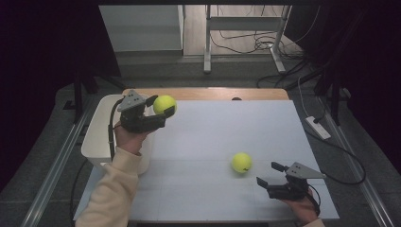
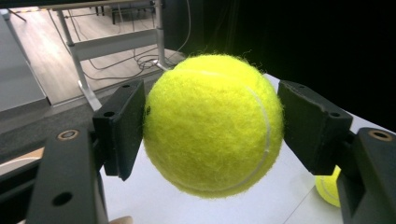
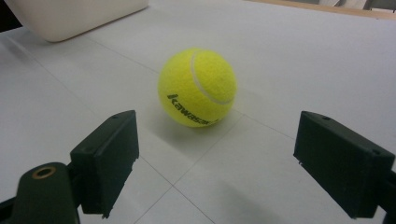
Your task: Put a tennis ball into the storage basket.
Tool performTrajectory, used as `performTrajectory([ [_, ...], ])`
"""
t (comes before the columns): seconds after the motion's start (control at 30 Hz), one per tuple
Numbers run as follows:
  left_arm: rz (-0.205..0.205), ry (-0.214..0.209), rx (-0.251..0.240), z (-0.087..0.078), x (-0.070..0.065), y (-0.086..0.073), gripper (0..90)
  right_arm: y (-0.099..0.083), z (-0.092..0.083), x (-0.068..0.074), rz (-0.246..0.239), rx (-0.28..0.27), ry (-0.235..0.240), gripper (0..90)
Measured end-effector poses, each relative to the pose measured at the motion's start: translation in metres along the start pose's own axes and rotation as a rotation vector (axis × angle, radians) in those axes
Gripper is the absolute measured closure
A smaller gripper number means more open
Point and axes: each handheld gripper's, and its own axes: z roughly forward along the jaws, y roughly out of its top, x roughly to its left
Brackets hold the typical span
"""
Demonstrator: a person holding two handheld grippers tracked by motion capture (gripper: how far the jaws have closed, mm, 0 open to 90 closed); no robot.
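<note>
My left gripper (image 1: 162, 106) is raised at the table's left, next to the white bin (image 1: 99, 127), and is shut on a yellow tennis ball (image 1: 164, 104). In the left gripper view that held ball (image 2: 212, 123) sits squeezed between both black pads. A second tennis ball (image 1: 241, 162), printed with dark lettering, rests on the white table top near the front right. My right gripper (image 1: 270, 173) stands open just right of it, low over the table. In the right gripper view this second ball (image 3: 197, 87) lies ahead of the spread jaws, apart from them.
The white table top (image 1: 227, 127) has a wooden strip along its far edge. The white bin stands at the table's left edge, its corner (image 3: 74, 16) seen in the right gripper view. Desk legs and cables lie on the floor beyond.
</note>
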Motion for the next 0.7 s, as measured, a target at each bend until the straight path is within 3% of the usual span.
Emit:
performTrajectory([
  [0.7, -0.018, 0.069, 0.017, -0.012, 0.021, -0.003, 28.2, 0.001, 0.000, 0.000, 0.000, -0.001, -0.002, 13.9],
])
